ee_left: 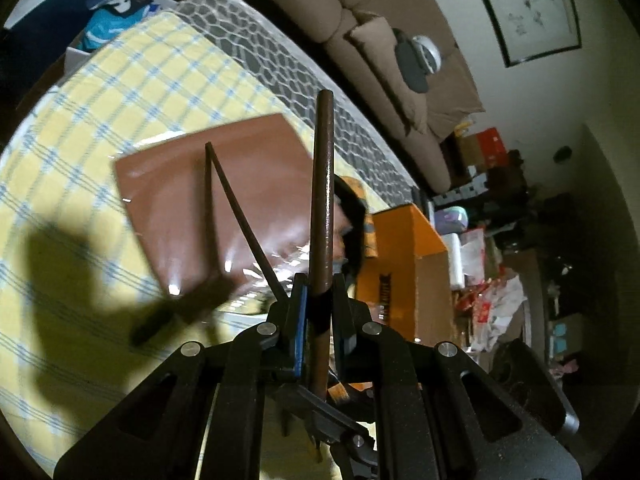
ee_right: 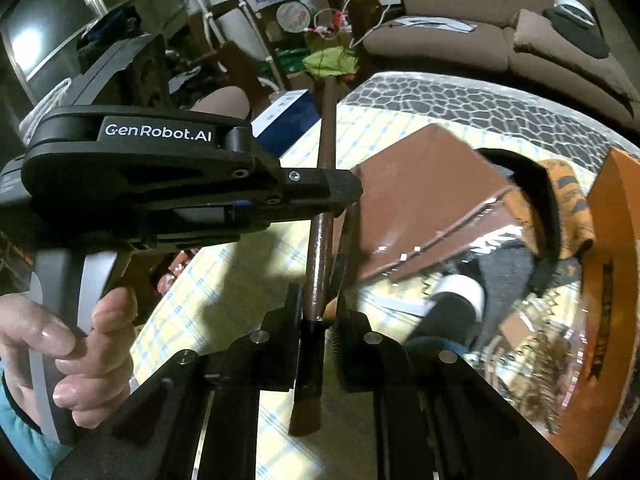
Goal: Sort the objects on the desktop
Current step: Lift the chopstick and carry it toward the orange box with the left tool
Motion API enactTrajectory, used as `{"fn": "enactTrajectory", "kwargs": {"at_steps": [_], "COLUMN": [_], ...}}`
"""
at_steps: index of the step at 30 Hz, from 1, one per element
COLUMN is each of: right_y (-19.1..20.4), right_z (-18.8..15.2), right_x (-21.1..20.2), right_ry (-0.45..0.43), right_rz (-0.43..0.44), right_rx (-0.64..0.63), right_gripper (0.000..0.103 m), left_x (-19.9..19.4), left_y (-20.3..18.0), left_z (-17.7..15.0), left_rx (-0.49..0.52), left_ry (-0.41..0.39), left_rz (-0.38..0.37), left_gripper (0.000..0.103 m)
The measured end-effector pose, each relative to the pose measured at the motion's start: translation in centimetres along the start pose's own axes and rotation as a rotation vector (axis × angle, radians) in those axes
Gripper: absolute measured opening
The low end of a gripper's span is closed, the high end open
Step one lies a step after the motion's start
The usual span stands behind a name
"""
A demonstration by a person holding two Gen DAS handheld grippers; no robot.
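Only the right wrist view shows the person's hand [ee_right: 68, 344] on the grey handle and the left gripper [ee_right: 340, 192] from the side; only the left wrist view shows two thin dark sticks [ee_left: 224, 208] meeting in a V over the brown board [ee_left: 224, 196]; one brown brush [ee_left: 322, 216] is pinched by both grippers at once, the left gripper's [ee_left: 320, 300] jaws pressed onto its handle, the right gripper's [ee_right: 320, 308] jaws closed near the black ferrule; its long axis runs away from each camera, handle tip far, bristles near; it is held above the checked cloth [ee_left: 100, 120], beside the board; one orange box [ee_left: 408, 264] stands beyond the board
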State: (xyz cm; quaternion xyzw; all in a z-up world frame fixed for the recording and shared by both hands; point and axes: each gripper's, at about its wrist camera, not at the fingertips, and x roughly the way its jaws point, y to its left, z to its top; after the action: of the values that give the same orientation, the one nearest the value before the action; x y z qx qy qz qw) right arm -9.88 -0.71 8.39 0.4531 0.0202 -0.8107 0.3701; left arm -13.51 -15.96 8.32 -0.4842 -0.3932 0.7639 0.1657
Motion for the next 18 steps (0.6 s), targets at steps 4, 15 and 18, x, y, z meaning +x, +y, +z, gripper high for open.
{"fn": "enactTrajectory", "kwargs": {"at_steps": [4,15,18], "right_y": [-0.8,-3.4,-4.3], "right_z": [-0.4,-2.4,-3.1], "right_x": [-1.8,-8.3,-10.0], "right_ry": [-0.023,-0.105,-0.132], "right_rz": [-0.019,-0.052,-0.058], "right_rx": [0.008,0.035,0.049], "right_gripper": [0.013,0.013,0.013], "left_x": [1.1,3.2,3.9], "left_y": [-2.1,-7.8,-9.6], "left_z": [-0.7,-3.4,-4.1], "left_rx": [0.021,0.08,0.094], "left_ry": [0.004,0.033,0.044], "left_rz": [-0.018,-0.098,-0.114], "left_gripper": [0.01,0.01,0.01]}}
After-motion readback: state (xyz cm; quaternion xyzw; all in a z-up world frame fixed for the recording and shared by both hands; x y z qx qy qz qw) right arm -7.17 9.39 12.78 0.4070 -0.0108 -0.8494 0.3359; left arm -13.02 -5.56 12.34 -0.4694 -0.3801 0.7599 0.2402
